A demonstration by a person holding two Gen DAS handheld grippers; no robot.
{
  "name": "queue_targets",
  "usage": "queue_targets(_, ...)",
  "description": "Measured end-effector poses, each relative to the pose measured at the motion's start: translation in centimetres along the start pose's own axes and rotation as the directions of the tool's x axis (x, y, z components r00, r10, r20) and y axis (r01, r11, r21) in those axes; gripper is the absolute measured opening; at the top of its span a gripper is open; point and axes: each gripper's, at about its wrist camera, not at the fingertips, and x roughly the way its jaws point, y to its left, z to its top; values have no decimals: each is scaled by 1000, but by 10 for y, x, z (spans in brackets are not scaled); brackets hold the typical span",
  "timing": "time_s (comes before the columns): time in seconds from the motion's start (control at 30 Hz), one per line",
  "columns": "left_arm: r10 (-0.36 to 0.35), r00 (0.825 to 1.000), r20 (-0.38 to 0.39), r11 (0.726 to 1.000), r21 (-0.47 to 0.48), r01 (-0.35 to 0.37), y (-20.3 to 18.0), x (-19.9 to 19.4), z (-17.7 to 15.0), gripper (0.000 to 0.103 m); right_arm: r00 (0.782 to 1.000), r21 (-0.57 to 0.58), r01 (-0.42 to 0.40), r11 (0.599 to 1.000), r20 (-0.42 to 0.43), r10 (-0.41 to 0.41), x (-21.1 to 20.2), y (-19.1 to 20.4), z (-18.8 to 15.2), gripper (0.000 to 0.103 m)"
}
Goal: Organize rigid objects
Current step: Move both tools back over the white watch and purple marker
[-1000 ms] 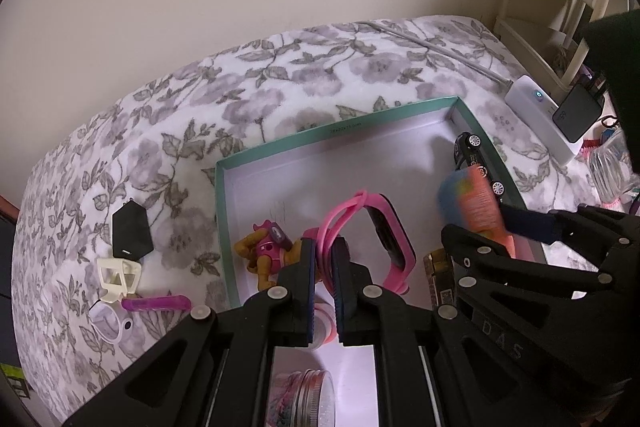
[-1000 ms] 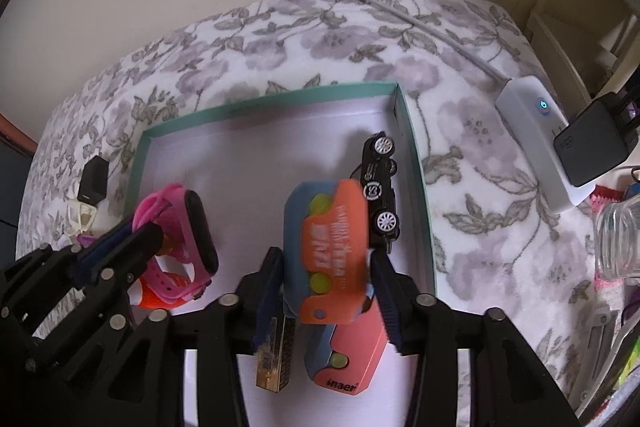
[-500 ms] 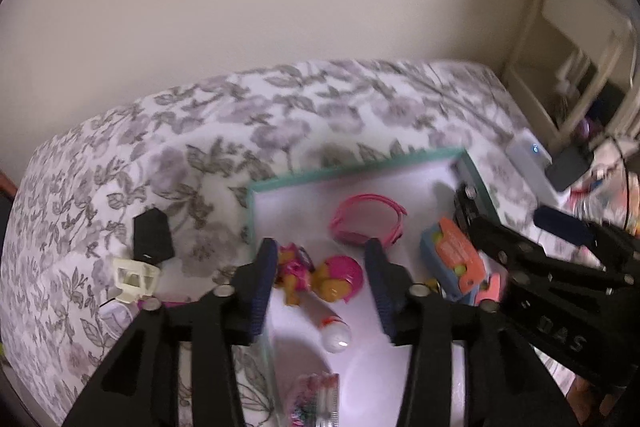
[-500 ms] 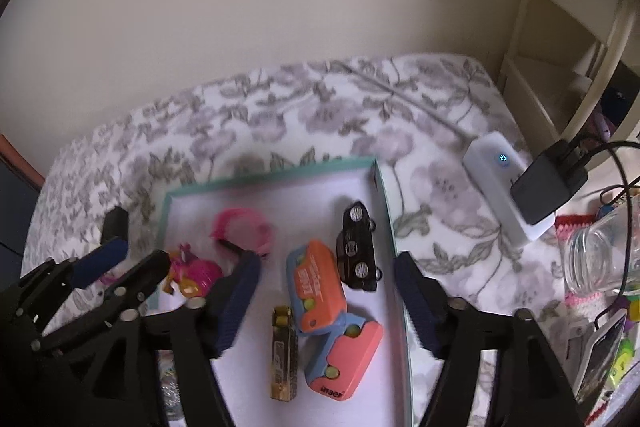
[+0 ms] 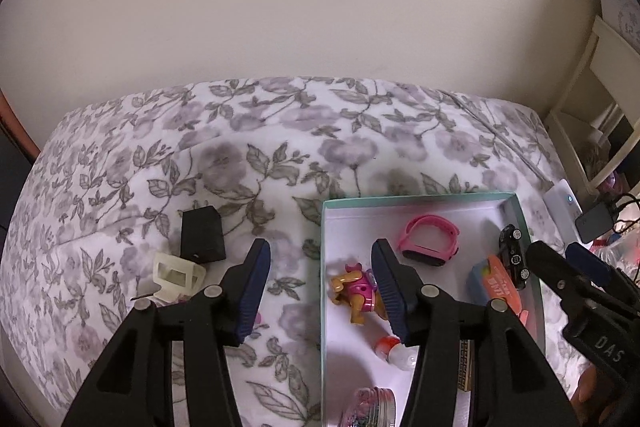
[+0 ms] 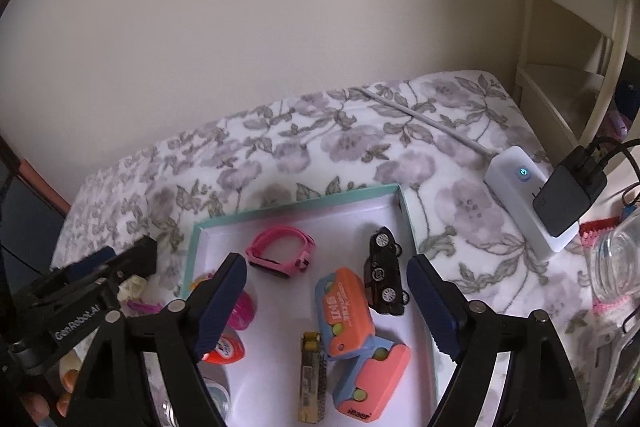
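Teal-rimmed white box (image 6: 407, 211), pink watch (image 6: 280, 255), black toy car (image 6: 384, 271), grey-floral blanket (image 5: 280, 147)

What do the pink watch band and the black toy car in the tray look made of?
Pink watch band: probably silicone, matte, holding a soft curved loop. Black toy car: glossy hard plastic or painted metal; highlights on the body, silver wheel hubs. Cannot tell which.

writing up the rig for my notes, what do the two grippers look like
Both are black plastic frames with silver round fasteners and dark blue ribbed pads on the fingers. The left gripper has white "GenRobot.AI" lettering on its side; the right gripper has "DAS" on its side. No cables or sleeves are visible.
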Motion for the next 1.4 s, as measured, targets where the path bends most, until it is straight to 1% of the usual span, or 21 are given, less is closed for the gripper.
queue_targets(0.03, 3, 1000, 2, 1000, -4, -3, 1, 0, 0, 57, 1000, 7, -16, 1000, 6, 16, -1, 0, 0, 85)
queue_targets(0.07, 5, 1000, 3, 1000, -9, -5, 2, 0, 0, 66, 999, 10, -38, 999, 9, 38, -1, -1, 1, 85)
queue_targets(0.1, 4, 1000, 5, 1000, -15, -4, 4, 1, 1, 71, 999, 10, -53, 999, 12, 53, -1, 0, 1, 85)
queue_targets(0.13, 0, 1000, 9, 1000, -26, 0, 6, 1, 1, 79, 998, 8, -63, 998, 17, 62, -1, 0, 0, 85)
queue_targets(0.23, -7, 1000, 15, 998, -56, 8, 14, 2, 2, 81, 998, -4, -56, 998, 23, 56, 0, 4, 0, 87)
queue_targets(0.3, 1, 1000, 14, 997, -74, 0, 21, 4, 3, 82, 998, -5, -54, 999, 20, 55, 2, 6, -1, 88)
queue_targets(0.37, 8, 1000, 4, 995, -100, -8, 32, 7, 5, 90, 998, -5, -62, 998, 16, 62, 4, 10, -1, 88)
queue_targets(0.5, 45, 999, -9, 980, -192, -45, 72, 9, 11, 90, 996, -24, -90, 996, 20, 90, 7, 26, -1, 88)
queue_targets(0.53, 56, 998, -9, 976, -212, -56, 82, 8, 12, 90, 995, -27, -98, 995, 22, 99, 7, 30, -1, 90)
queue_targets(0.57, 68, 998, -10, 970, -232, -68, 92, 7, 14, 90, 994, -30, -107, 994, 23, 108, 6, 35, 0, 94)
queue_targets(0.6, 89, 996, -12, 960, -264, -89, 108, 6, 16, 90, 992, -38, -119, 992, 27, 120, 6, 42, 0, 103)
queue_targets(0.7, 126, 992, -19, 935, -333, -125, 147, 1, 17, 90, 987, -60, -156, 986, 34, 158, 3, 61, 2, 103)
queue_targets(0.8, 153, 988, -31, 911, -383, -153, 176, -2, 14, 90, 985, -77, -163, 984, 44, 167, 1, 80, 3, 103)
queue_targets(0.9, 183, 982, -50, 887, -423, -187, 203, -3, 7, 90, 982, -119, -179, 977, 39, 185, 2, 108, 1, 103)
queue_targets(0.97, 195, 978, -78, 871, -445, -209, 218, 0, 3, 90, 981, -146, -185, 972, 28, 191, 4, 125, -2, 103)
queue_targets(1.03, 190, 976, -108, 859, -463, -218, 230, 4, -2, 90, 981, -180, -191, 965, 8, 195, 9, 146, -7, 103)
queue_targets(1.1, 181, 974, -137, 855, -468, -225, 238, 9, -6, 90, 979, -206, -201, 958, -21, 201, 18, 164, -13, 103)
queue_targets(1.2, 168, 971, -172, 862, -451, -229, 241, 18, -11, 90, 980, -255, -196, 947, -71, 184, 35, 192, -26, 103)
queue_targets(1.27, 153, 966, -209, 867, -441, -233, 242, 27, -16, 90, 980, -289, -194, 937, -110, 169, 48, 210, -36, 103)
queue_targets(1.4, 112, 957, -268, 872, -435, -224, 241, 41, -25, 90, 980, -371, -153, 916, -178, 91, 76, 235, -57, 103)
